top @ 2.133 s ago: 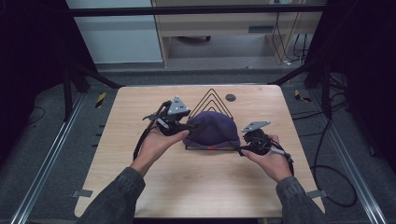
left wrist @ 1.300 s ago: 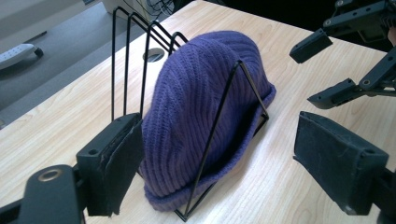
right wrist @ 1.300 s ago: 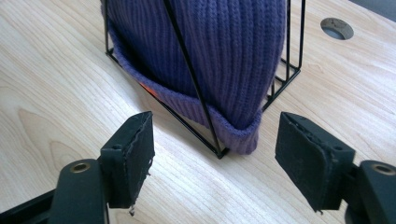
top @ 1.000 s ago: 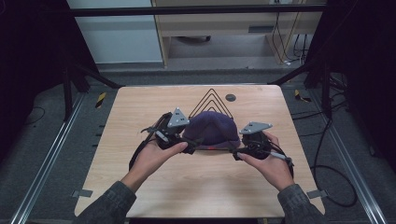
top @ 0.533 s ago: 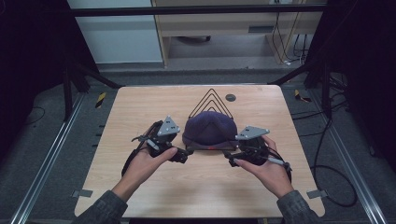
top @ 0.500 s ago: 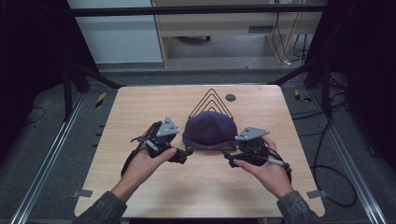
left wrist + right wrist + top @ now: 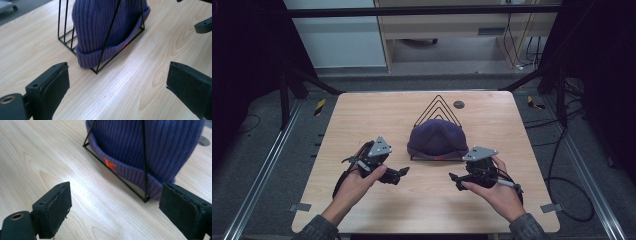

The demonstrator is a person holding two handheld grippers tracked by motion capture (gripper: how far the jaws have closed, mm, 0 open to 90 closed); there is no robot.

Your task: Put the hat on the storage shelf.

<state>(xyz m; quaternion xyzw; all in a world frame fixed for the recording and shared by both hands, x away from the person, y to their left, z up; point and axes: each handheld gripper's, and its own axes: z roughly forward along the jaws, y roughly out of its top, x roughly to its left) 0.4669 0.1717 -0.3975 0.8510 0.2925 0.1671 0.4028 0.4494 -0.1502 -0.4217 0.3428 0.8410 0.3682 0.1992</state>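
Note:
A purple ribbed beanie (image 7: 436,139) sits pulled over a black wire triangle rack (image 7: 439,104) at the table's middle. My left gripper (image 7: 399,174) hovers in front of the beanie and to its left. It is open, its jaws have just been widening, and nothing is between them. My right gripper (image 7: 455,181) hovers in front and to the right, also open with jaws that have just been opening and an empty gap. In the left gripper view the beanie (image 7: 105,27) hangs inside the rack's wires (image 7: 65,41). An orange logo (image 7: 110,165) marks the beanie's cuff (image 7: 130,173).
A small dark round disc (image 7: 458,104) lies on the wooden table (image 7: 362,115) behind the rack, to the right. Metal frame rails (image 7: 267,165) run along the table's left side, and cables (image 7: 562,150) trail on the floor at the right.
Both hands have drawn back from the beanie's sides toward the table's front edge and sunk a little. Both grippers' jaws have spread. The beanie stays on the rack.

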